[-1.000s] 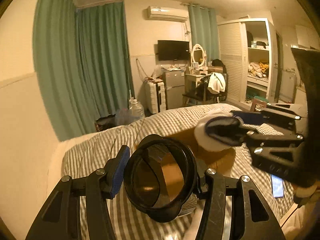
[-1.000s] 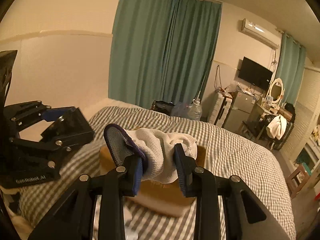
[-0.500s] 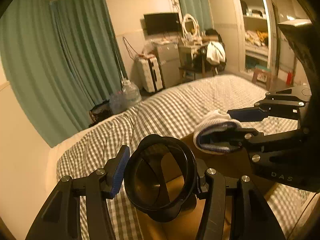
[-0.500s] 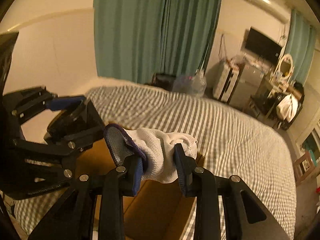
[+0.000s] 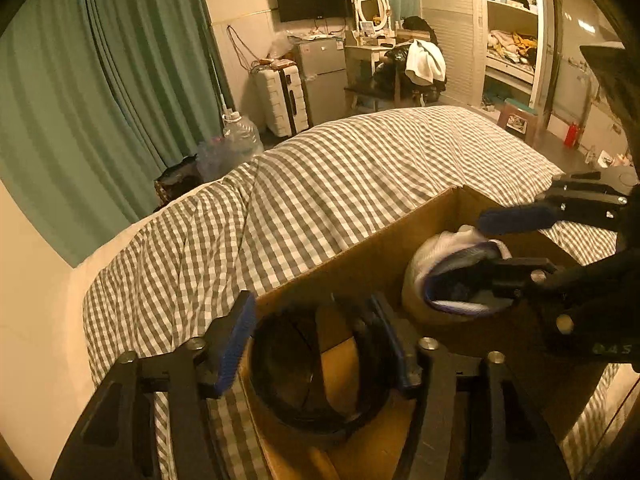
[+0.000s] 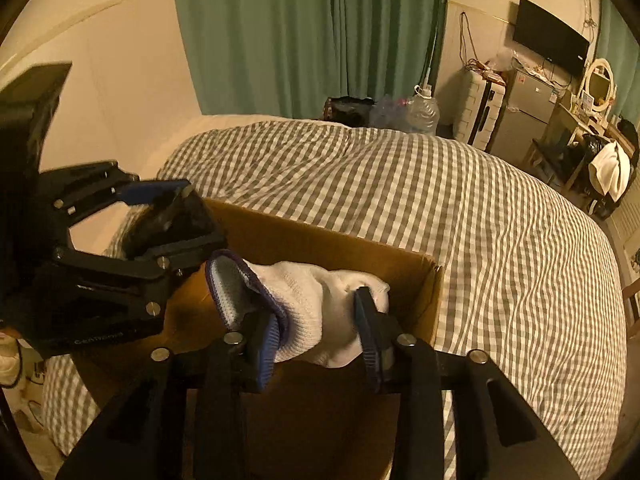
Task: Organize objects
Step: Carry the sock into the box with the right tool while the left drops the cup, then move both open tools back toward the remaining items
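Note:
My left gripper (image 5: 316,344) is shut on a round black container (image 5: 308,372) and holds it low inside an open cardboard box (image 5: 360,256) on the bed. My right gripper (image 6: 320,336) is shut on a rolled white sock with a purple cuff (image 6: 304,308), held over the box (image 6: 424,292) near its right wall. The sock (image 5: 452,276) and right gripper (image 5: 516,240) show at the right of the left wrist view. The left gripper (image 6: 160,220) shows at the left of the right wrist view.
The box sits on a bed with a grey checked cover (image 5: 340,176). Green curtains (image 5: 100,80), a white suitcase (image 5: 280,96), a small fridge (image 5: 324,76), a cluttered desk with a chair (image 5: 404,68) and an open wardrobe (image 5: 508,40) stand beyond.
Both grippers have dropped down toward the box with their loads. The black container now sits inside the box opening and the sock is at the box rim.

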Available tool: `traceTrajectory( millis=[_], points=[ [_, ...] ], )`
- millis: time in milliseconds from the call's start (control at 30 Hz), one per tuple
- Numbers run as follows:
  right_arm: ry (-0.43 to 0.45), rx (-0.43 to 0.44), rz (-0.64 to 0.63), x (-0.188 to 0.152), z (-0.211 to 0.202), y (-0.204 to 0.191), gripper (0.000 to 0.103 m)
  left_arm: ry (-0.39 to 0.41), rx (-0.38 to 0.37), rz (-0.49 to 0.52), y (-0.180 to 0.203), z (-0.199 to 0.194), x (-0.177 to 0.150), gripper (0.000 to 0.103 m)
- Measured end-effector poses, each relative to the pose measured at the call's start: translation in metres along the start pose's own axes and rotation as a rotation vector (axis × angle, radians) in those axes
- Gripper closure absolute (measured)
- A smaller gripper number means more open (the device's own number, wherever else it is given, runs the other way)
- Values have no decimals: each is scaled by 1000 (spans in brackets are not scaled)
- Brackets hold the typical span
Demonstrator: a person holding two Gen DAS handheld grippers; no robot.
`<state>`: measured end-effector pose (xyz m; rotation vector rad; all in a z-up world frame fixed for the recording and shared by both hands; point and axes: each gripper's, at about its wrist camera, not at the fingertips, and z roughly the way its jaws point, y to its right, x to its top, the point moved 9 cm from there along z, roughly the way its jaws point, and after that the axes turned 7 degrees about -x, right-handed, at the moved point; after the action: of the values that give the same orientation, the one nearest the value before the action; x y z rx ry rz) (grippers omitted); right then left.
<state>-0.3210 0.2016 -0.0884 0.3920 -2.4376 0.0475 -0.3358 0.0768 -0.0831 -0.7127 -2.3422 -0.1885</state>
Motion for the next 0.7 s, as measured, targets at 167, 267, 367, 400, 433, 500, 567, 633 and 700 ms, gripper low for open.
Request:
traceTrajectory(
  millis=[167, 267, 367, 400, 433, 500, 567, 633, 700],
  points=[
    [33, -13, 20, 6, -20, 1, 32, 37, 29, 6, 3, -16, 8, 14],
    [65, -29, 18, 10, -41, -1, 31, 56, 47, -7, 3, -31, 11, 9],
    [98, -63, 14, 14, -64, -2, 26, 82, 82, -14, 3, -51, 14, 5],
    [106, -75, 15, 14, -73, -2, 25, 91, 95, -17, 3, -58, 15, 5],
    [117, -79, 14, 15, -80, 0, 24, 97, 107, -19, 3, -66, 14, 5],
    [141, -88, 14, 14, -101, -3, 22, 113, 138, -28, 4, -86, 12, 4],
    [171, -100, 13, 10, -124, -5, 18, 132, 147, -36, 6, -105, 9, 2],
    [200, -111, 16, 5, -146, -9, 15, 146, 168, -33, 12, -123, 1, 1],
    [225, -121, 15, -2, -167, -13, 14, 157, 212, -15, 16, -140, -9, 1]
  ],
)
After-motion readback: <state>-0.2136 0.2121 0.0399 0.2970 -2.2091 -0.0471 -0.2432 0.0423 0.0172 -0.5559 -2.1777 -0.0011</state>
